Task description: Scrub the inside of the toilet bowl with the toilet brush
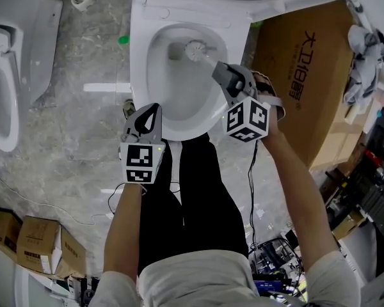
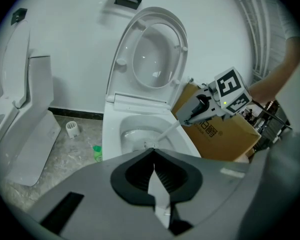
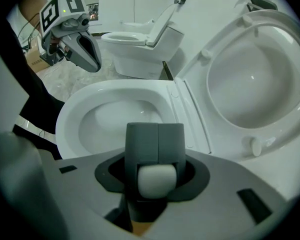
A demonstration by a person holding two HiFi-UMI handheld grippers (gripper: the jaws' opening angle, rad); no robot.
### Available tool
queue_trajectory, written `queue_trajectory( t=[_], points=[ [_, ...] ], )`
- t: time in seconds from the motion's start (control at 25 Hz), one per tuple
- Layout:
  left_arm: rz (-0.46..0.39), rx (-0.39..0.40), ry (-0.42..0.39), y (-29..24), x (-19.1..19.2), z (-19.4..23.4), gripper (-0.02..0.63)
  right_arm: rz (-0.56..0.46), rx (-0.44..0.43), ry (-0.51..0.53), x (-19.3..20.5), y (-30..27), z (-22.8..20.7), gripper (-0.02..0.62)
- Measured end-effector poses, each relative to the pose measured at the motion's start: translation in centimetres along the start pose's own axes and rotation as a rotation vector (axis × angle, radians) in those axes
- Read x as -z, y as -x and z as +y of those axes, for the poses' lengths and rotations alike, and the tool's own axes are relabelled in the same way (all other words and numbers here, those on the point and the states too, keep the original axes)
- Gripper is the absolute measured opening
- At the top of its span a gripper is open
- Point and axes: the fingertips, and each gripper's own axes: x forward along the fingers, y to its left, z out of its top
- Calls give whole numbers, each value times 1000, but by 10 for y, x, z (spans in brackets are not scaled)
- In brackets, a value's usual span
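Head view: a person stands at the front of a white ceramic toilet bowl [image 1: 139, 56], holding a gripper in each hand over it.
Lid: the white oval seat and lid [image 2: 155, 49] are raised upright behind the bowl.
Brush: the white long-handled toilet brush [image 1: 195, 50] has its round bristled head low inside the bowl, toward the back; the handle slants up to the right.
Right gripper [image 1: 221, 70]: grey jaws pinched on the handle's top end; its own view shows the rounded white end between them.
Left gripper [image 1: 152, 112]: jaws pressed together with nothing between them, hovering over the bowl's front-left rim, apart from the brush.
Box: a brown cardboard box with printed characters [image 1: 304, 69] stands just beside the toilet on the right.
Floor: grey marbled floor [image 1: 83, 126], with a small green object [image 1: 123, 40] near the toilet's left side.
Second toilet: another white toilet [image 1: 6, 88] sits well apart at the left.
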Motion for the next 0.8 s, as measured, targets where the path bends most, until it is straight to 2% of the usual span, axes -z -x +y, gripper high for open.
queue_trajectory(
  t=[0.36,0.8],
  points=[
    [-6,2,13,3,-2,-1,11,136,-51,125,17,6,31,156],
    [9,-20,-4,21,4,24,11,179,-123,100,21,16,84,155]
  ],
)
